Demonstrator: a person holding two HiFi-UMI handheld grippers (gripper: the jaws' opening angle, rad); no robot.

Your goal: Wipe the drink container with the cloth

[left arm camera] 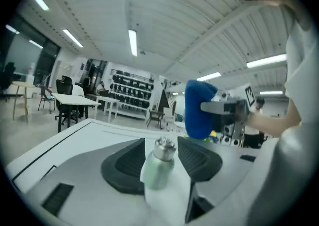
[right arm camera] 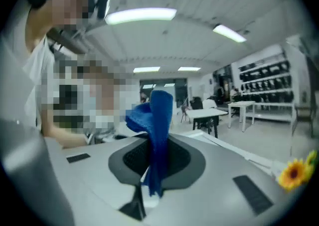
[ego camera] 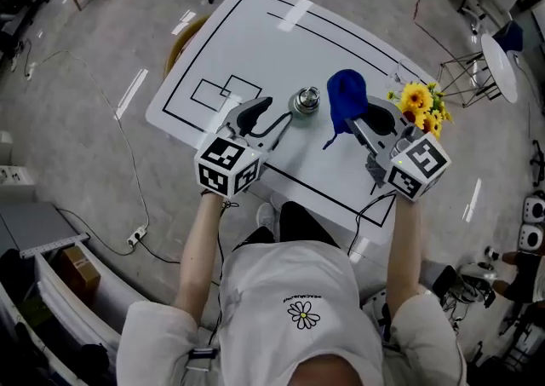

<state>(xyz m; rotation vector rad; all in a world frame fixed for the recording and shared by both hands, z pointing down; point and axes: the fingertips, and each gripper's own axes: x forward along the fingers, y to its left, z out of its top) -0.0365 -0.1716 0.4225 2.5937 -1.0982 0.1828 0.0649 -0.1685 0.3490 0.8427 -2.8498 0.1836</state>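
The drink container is a pale green bottle (left arm camera: 158, 166) with a silver cap (ego camera: 305, 101). It sits tilted between the dark pads of my left gripper (left arm camera: 162, 157), which is shut on it. In the head view the left gripper (ego camera: 277, 117) reaches in from the left over the white table (ego camera: 255, 35). My right gripper (ego camera: 371, 122) is shut on a blue cloth (ego camera: 345, 93). The cloth (right arm camera: 159, 130) hangs as a bunched fold from between the pads of the right gripper (right arm camera: 157, 162). The cloth (left arm camera: 198, 108) hangs just right of the bottle, a small gap apart.
Yellow sunflowers (ego camera: 419, 105) stand at the table's right edge, close behind the right gripper. Black lines and a small rectangle (ego camera: 223, 90) are marked on the tabletop. A wire stand (ego camera: 464, 73) is on the floor to the right, and a cable (ego camera: 128, 163) trails on the left.
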